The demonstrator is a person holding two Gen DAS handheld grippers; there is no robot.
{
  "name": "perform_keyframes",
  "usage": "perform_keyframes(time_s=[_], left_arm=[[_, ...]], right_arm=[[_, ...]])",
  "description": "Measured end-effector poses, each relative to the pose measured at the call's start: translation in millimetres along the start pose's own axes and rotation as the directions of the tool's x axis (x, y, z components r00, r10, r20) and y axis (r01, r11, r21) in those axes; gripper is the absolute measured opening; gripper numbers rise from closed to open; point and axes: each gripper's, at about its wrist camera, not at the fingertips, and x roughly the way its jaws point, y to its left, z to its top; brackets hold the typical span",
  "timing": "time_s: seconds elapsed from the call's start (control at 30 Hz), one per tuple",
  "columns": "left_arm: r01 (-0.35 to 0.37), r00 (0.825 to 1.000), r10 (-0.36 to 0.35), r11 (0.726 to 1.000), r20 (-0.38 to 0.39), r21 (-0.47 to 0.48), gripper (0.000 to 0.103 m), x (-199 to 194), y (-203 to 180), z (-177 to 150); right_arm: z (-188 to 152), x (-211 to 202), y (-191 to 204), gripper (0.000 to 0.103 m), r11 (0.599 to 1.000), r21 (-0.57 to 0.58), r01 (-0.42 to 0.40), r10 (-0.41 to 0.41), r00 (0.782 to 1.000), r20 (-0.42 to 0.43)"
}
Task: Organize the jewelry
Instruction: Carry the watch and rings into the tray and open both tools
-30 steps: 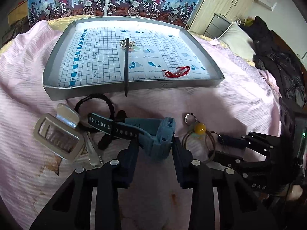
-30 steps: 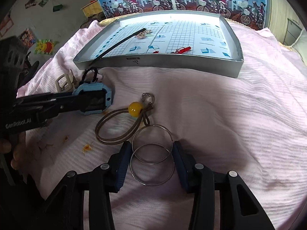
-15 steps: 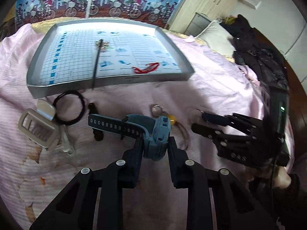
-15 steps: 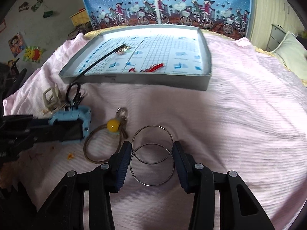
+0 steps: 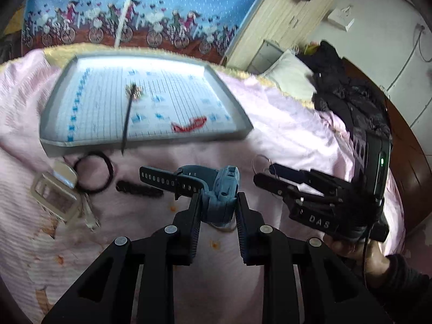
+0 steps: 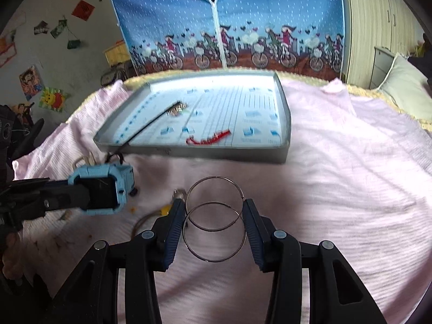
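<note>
My left gripper [image 5: 218,202] is shut on the case of a blue watch [image 5: 224,189] and holds it above the pink bedspread, its strap sticking out to the left. In the right wrist view the watch [image 6: 101,189] hangs at the left. My right gripper [image 6: 214,216] is shut on two silver hoop rings [image 6: 214,177], held off the bed. The left wrist view has the right gripper [image 5: 266,174] just right of the watch. A grey tray [image 5: 145,141] lies behind, holding a red bracelet [image 5: 189,124] and a black hair stick [image 5: 127,124].
On the bedspread in front of the tray lie a black hair tie [image 5: 93,171], a clear buckle [image 5: 54,197] and a dark strip [image 5: 139,189]. A yellow-bead key ring [image 6: 164,210] lies under my right gripper. Dark clothes [image 5: 351,100] are piled at the right.
Both grippers have risen off the bedspread, the left carrying the watch and the right carrying the hoops. The key ring stayed on the bed.
</note>
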Motion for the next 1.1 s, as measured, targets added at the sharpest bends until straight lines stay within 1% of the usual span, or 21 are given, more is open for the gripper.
perform_keyframes(time_s=[0.13,0.23,0.33,0.43,0.47,0.6,0.63,0.67,0.73,0.77,0.87,0.97,1.07,1.1], left_arm=[[-0.022,0.994,0.02,1.0,0.103,0.016,0.021,-9,0,16],[-0.074,0.985,0.073,0.997,0.155,-0.004,0.021,-10,9,27],[-0.129,0.976,0.136,0.99,0.169,-0.055,0.021,-6,28,35],[-0.191,0.96,0.208,0.976,0.186,-0.103,0.021,-2,53,46],[-0.202,0.956,0.221,0.973,0.191,-0.114,0.021,-3,60,48],[-0.24,0.946,0.268,0.958,0.184,-0.158,0.021,2,89,56],[-0.262,0.941,0.289,0.952,0.177,-0.161,0.021,3,94,56],[-0.292,0.933,0.317,0.944,0.172,-0.155,0.021,4,99,54],[-0.33,0.924,0.35,0.934,0.155,-0.139,0.021,8,106,53],[-0.343,0.922,0.36,0.93,0.139,-0.135,0.021,11,110,51],[-0.332,0.932,0.347,0.933,0.103,-0.135,0.021,19,115,48],[-0.343,0.933,0.352,0.933,0.081,-0.111,0.022,25,115,47],[-0.337,0.934,0.349,0.932,0.079,-0.132,0.024,23,116,45],[-0.332,0.935,0.345,0.932,0.076,-0.143,0.025,23,116,46]], right_arm=[[8,1,1,0.042,1.0,0.017,-0.008,0.007,0.999,0.039],[22,7,0,0.042,0.999,0.052,-0.016,0.011,0.997,0.082],[38,19,2,0.042,0.997,0.069,-0.026,0.017,0.992,0.128],[52,36,7,0.042,0.996,0.083,-0.042,0.03,0.989,0.146],[56,42,9,0.042,0.996,0.08,-0.047,0.035,0.988,0.149],[65,65,17,0.042,0.997,0.063,-0.054,0.045,0.99,0.134],[66,71,18,0.042,0.996,0.066,-0.057,0.049,0.991,0.128],[66,77,18,0.042,0.996,0.069,-0.06,0.051,0.991,0.121],[66,89,17,0.042,0.996,0.073,-0.059,0.052,0.994,0.099],[66,94,17,0.042,0.995,0.077,-0.06,0.053,0.994,0.091],[63,102,14,0.042,0.993,0.088,-0.072,0.066,0.995,0.069],[61,100,16,0.043,0.994,0.088,-0.065,0.059,0.996,0.072],[60,100,16,0.043,0.995,0.084,-0.059,0.054,0.996,0.066],[60,100,16,0.046,0.995,0.081,-0.061,0.056,0.996,0.065]])
